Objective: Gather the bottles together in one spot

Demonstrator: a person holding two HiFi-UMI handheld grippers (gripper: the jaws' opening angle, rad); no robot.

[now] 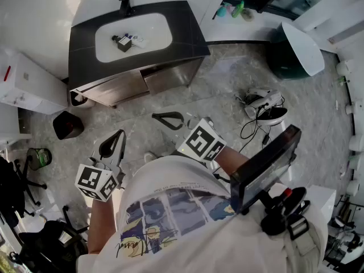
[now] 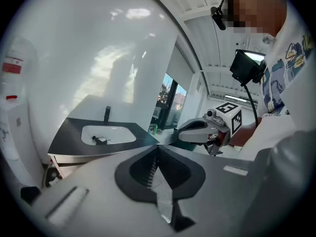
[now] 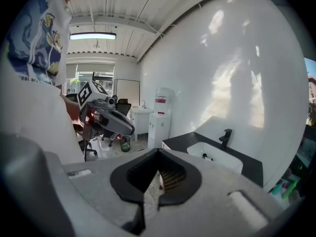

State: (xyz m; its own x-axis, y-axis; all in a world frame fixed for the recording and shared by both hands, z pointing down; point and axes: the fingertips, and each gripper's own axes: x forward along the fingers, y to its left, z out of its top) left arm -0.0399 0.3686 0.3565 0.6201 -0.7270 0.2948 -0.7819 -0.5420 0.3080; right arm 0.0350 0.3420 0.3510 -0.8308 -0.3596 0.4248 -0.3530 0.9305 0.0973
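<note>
Several small bottles point(image 1: 230, 9), green, teal and pink, stand on a white ledge at the far right, beyond the sink; they show too in the left gripper view point(image 2: 154, 129) and low at the right of the right gripper view point(image 3: 286, 186). My left gripper point(image 1: 121, 133) is held waist-high over the floor, jaws shut with nothing between them point(image 2: 157, 149). My right gripper point(image 1: 154, 116) hangs just beside it, also shut and empty point(image 3: 158, 154). Both are far from the bottles. Each gripper appears in the other's view: the right gripper point(image 2: 180, 135), the left gripper point(image 3: 132, 131).
A dark vanity point(image 1: 187, 33) with a white basin and black faucet point(image 1: 124, 0) stands ahead; a small dark item point(image 1: 124, 42) lies in the basin. A black bin point(image 1: 67, 124), a white dispenser point(image 1: 28, 84), floor cables point(image 1: 261, 104) and a dark green tub point(image 1: 284, 56) surround me.
</note>
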